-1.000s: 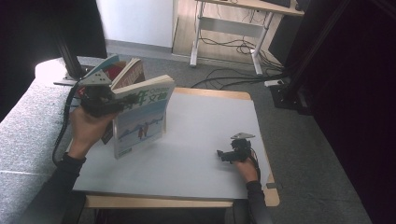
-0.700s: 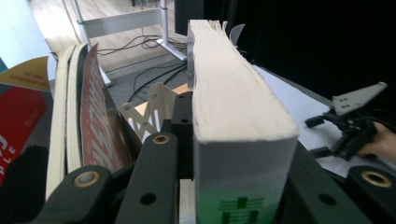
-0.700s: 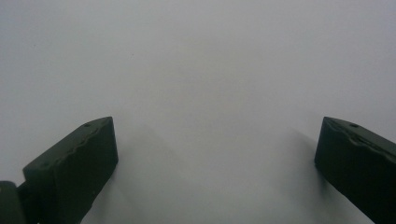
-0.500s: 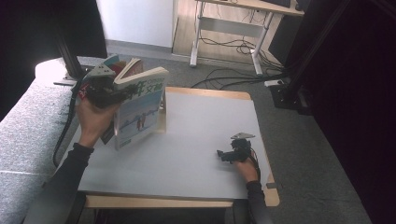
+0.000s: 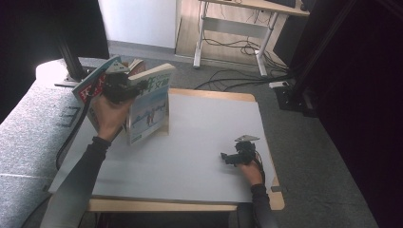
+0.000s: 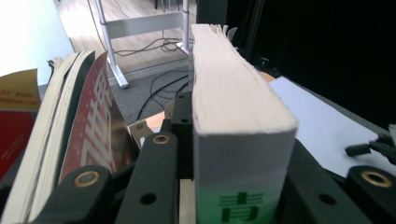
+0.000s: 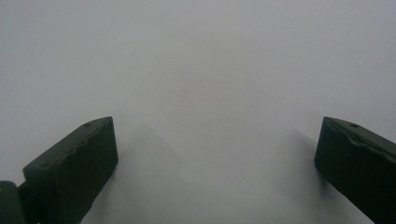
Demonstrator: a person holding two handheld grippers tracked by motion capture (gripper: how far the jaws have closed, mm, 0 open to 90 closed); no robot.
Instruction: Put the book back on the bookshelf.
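One red book point(image 6: 88, 121) beside tongs point(image 6: 233, 186).

Likely an office or lab recording bay — white-topped table point(image 5: 199, 156), height-adjustable desk frame point(image 5: 228, 35), loose floor cables point(image 5: 228, 78), grey carpet, black curtains point(image 5: 361, 71) — partly dim.

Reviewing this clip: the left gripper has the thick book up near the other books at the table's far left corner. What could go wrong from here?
1. The left gripper clamps the thick book only near one end, so the book may pivot or slip.
2. The red-covered books lean close beside it, so a nudge might topple them off the table edge.
3. The right gripper rests open on the table, too far away to steady anything.
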